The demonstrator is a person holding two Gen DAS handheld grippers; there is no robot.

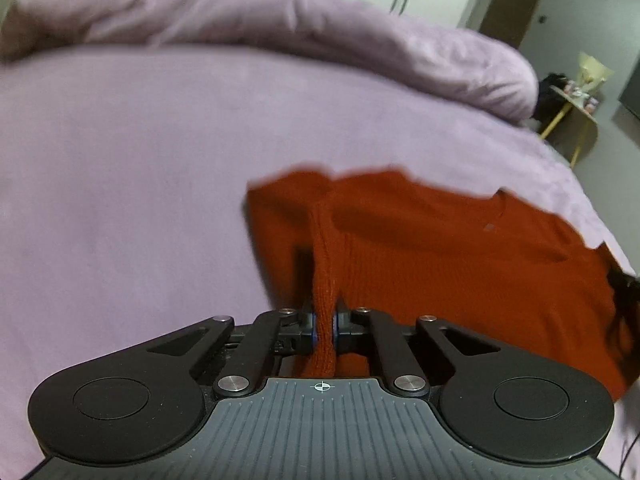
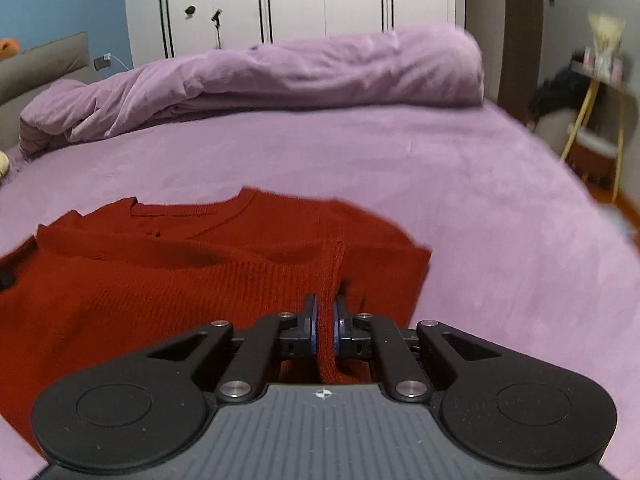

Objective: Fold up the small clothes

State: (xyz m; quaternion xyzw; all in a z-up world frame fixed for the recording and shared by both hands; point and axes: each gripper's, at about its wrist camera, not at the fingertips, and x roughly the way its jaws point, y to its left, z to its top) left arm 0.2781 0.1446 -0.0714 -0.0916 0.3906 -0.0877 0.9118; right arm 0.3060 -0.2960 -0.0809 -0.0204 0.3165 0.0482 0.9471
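Observation:
A rust-red knitted sweater (image 1: 440, 248) lies spread on the purple bed sheet (image 1: 120, 152). My left gripper (image 1: 325, 320) is shut on a pinched ridge of the knit at the sweater's left side, and the fabric runs up between the blue pads. In the right wrist view the same sweater (image 2: 140, 280) shows its neckline with small buttons facing away from me. My right gripper (image 2: 325, 316) is shut on a fold of knit near the sweater's right edge. The cloth beneath both grippers is hidden by their bodies.
A rumpled purple duvet (image 2: 280, 76) is heaped along the far side of the bed. White wardrobe doors (image 2: 300, 0) stand behind it. A small yellow-legged side table (image 2: 596, 104) with items stands off the bed's right edge, over the floor.

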